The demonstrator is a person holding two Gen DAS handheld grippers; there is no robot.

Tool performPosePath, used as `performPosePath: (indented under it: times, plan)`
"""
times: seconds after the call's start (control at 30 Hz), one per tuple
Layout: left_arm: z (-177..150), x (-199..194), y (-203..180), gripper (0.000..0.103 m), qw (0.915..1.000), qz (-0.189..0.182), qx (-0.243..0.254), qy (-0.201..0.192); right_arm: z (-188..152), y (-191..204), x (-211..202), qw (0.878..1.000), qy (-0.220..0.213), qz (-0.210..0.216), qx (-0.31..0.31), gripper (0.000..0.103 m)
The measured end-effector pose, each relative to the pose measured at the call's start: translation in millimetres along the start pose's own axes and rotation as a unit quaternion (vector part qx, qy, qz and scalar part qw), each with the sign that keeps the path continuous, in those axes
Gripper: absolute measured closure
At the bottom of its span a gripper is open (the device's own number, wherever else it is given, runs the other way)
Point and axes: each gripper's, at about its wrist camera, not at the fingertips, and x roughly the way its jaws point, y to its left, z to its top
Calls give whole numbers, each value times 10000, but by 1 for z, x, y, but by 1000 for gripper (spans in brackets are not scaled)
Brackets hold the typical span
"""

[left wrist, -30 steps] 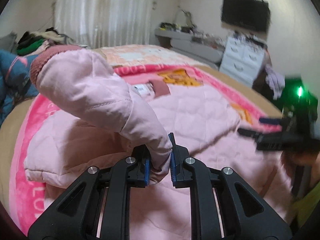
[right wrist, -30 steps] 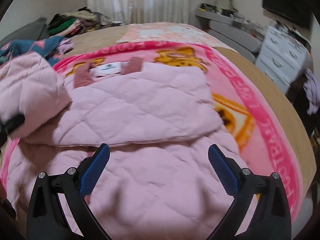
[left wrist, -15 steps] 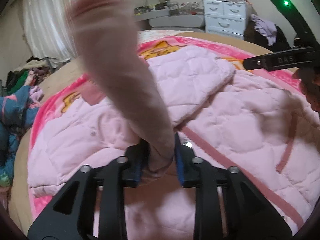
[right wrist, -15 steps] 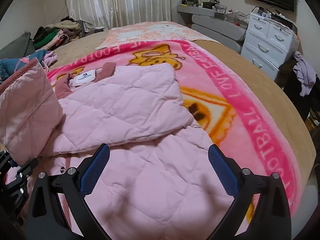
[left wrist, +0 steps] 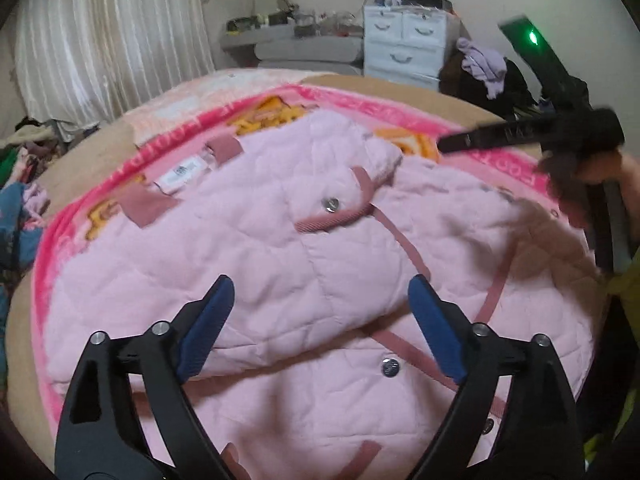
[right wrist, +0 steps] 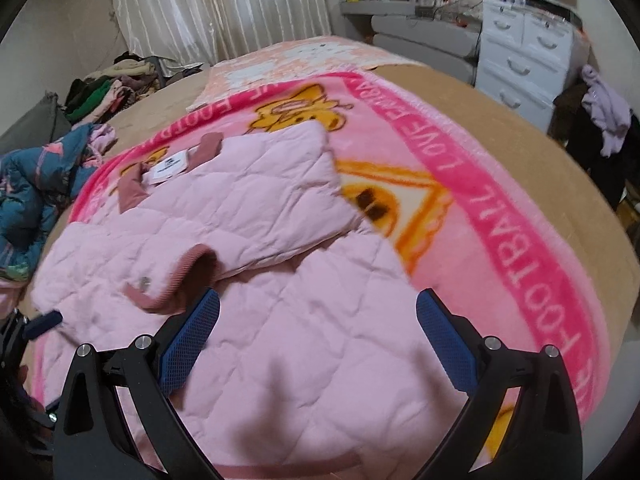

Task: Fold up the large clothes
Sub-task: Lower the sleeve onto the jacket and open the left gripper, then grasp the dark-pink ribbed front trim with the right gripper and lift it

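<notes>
Left wrist view: a pale pink quilted jacket (left wrist: 280, 248) lies spread on a bright pink blanket (left wrist: 360, 104) that covers the bed (left wrist: 452, 100). Its sleeve (left wrist: 248, 240) is folded across the body, the dusty-rose cuff (left wrist: 332, 220) resting near a metal snap (left wrist: 331, 203), and darker rose trim runs down the front. A white label (left wrist: 182, 172) shows at the collar. The left gripper (left wrist: 320, 320) hangs over the jacket with its jaws opening — already wide, the blue pads clear of the fabric, nothing pinched between them. At the right edge the other tool, black and blurred, juts in over the blanket.

Right wrist view: the same jacket (right wrist: 280, 340) lies flat, the folded sleeve's cuff (right wrist: 176, 280) lying on the quilted body. The right gripper (right wrist: 318, 340) stands wide above the lower part of the jacket — empty, pads touching nothing. A white drawer unit (right wrist: 524, 52) stands by the wall; its drawers are closed.
</notes>
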Motion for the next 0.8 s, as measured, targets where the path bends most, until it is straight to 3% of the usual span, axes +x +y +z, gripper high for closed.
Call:
performPosePath:
  times: [0.07,0.23,0.37,0.53,0.73,0.8]
  plan:
    - [2,-7,15,11,9996,177,-192,-56,-4,11,2,9997,112,228,5,5]
    - [4,-15,65,9,9936,694,-887,-54,-19,56,17,9964,446,640,-317,5]
    - [-4,-22,113,9,9790,1333,-1542,-9,-32,85,33,9935,657,821,-431,5]
    - [-17,-29,152,9,9630,1756,-2043,96,-37,97,48,9925,756,937,-221,5]
    - [-31,-35,182,9,9516,1866,-2436,150,-41,89,67,9862,936,1282,474,6]
    - [-34,-37,186,9,9499,1849,-2516,144,-41,89,68,9860,889,1325,483,16]
